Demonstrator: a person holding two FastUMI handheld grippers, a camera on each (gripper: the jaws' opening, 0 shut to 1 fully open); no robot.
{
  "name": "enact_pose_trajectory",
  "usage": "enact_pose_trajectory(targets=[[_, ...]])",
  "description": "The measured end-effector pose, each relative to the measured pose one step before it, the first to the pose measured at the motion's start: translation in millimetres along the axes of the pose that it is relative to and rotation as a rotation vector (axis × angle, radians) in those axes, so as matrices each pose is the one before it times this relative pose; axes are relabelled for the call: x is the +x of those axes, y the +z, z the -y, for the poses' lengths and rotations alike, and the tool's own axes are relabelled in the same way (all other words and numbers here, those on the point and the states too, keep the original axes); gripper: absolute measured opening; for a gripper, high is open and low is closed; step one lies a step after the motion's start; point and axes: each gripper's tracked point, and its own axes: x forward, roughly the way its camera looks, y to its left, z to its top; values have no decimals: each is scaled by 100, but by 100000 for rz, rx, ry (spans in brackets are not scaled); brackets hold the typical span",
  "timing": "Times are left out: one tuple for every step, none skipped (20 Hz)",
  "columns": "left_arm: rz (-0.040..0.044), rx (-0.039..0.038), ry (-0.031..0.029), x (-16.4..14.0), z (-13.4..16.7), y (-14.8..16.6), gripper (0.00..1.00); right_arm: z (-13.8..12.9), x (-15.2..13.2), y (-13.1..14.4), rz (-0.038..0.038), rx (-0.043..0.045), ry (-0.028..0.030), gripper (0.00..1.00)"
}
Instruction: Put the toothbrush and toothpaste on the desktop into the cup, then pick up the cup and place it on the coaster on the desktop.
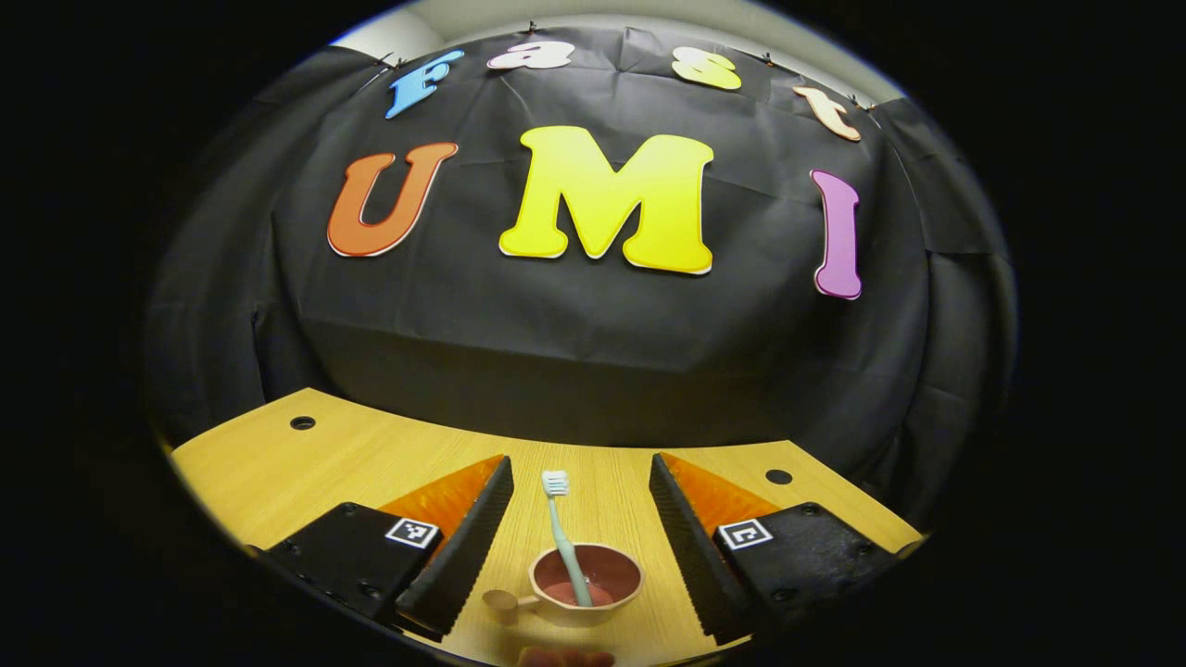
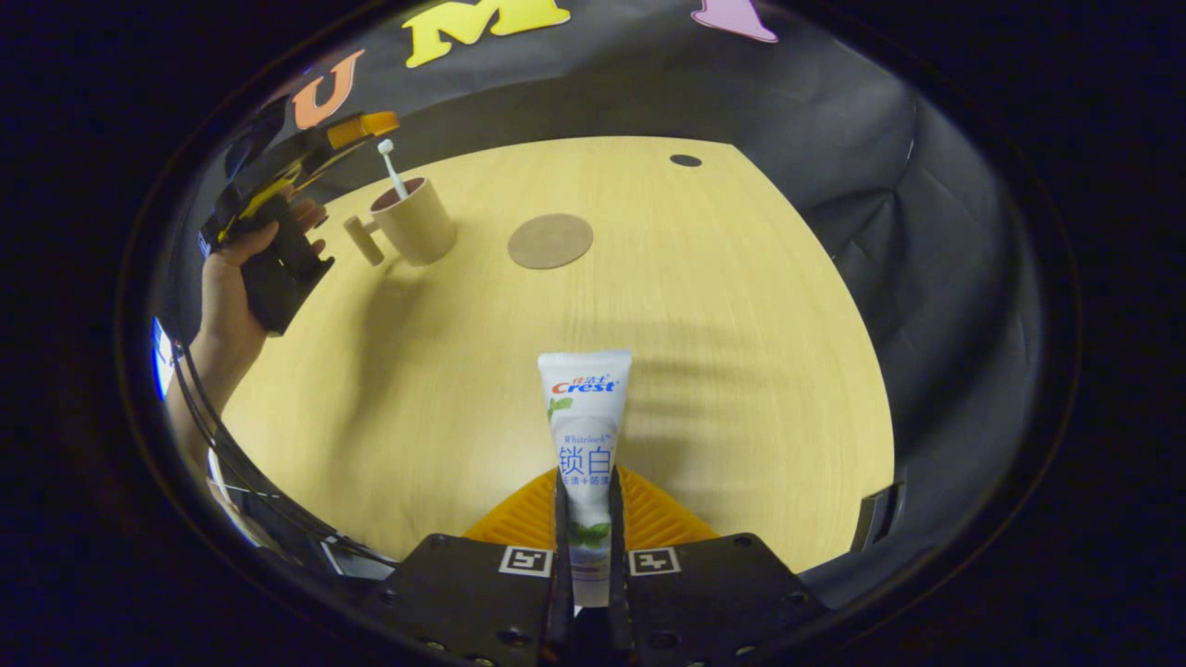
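**Toothpaste tube clamped, toothbrush already in the cup**

Gripping a white plastic toothpaste tube [image 2: 586, 445], the right gripper [image 2: 586, 547] has both fingers closed flat against the tube's lower end, with the crimped end pointing forward above the pale wood-grain desktop [image 2: 741, 324]. Farther off in the right gripper view stands a beige cylindrical cup with a peg-like handle [image 2: 414, 222]; near it lies a flat round brown coaster [image 2: 550, 241]. In the left gripper view the left gripper [image 1: 579, 533] has its ribbed fingers spread wide, holding nothing, above the cup [image 1: 584, 584]. A slim mint-green toothbrush [image 1: 565, 537] leans inside it, white bristles up. A hand [image 2: 250, 250] holds the left gripper [image 2: 306, 153].
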Motion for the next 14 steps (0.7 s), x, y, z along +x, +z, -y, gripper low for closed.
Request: enact_pose_trajectory(targets=[[738, 219, 70, -211, -247, 372, 95, 47, -6, 229, 772, -686, 357, 15], [436, 342, 510, -400, -226, 314, 98, -42, -8, 90, 1246, -882, 568, 15], [358, 321, 622, -501, -335, 416, 98, -62, 65, 361, 1486, -1084, 562, 15], [480, -70, 445, -590, -355, 426, 97, -164, 160, 278, 987, -1198, 715, 15], [470, -195, 437, -671, -349, 543, 97, -188, 50, 535, 1620, -553, 827, 15], [625, 54, 644, -783, -379, 541, 97, -179, 236, 378, 2380, -279, 809, 15], [411, 399, 991, -760, -519, 551, 97, -258, 107, 708, 2914, -840, 907, 15], [411, 259, 738, -817, -610, 640, 97, -586, 32, 1252, 3376, -1620, 860, 15], [402, 352, 782, -828, -642, 622, 97, -866, 39, 1523, 3601, -2054, 1545, 15], [64, 717, 1599, -895, -880, 552, 96, -933, -207, 1710, 3596, -1761, 2052, 15], [407, 715, 1774, -791, -1121, 575, 97, -1086, 384, 2017, 4179, -1346, 2065, 15], [-364, 678, 1710, -775, -1078, 333, 97, -1150, 509, 1995, 4696, -1178, 2442, 15], [-318, 536, 1914, -808, -1132, 305, 97, -1238, 708, 2213, 5923, -1152, 2556, 18], [-20, 212, 2181, -762, -1228, 386, 97, -1149, 859, 2195, 6244, -1669, 2289, 15]])
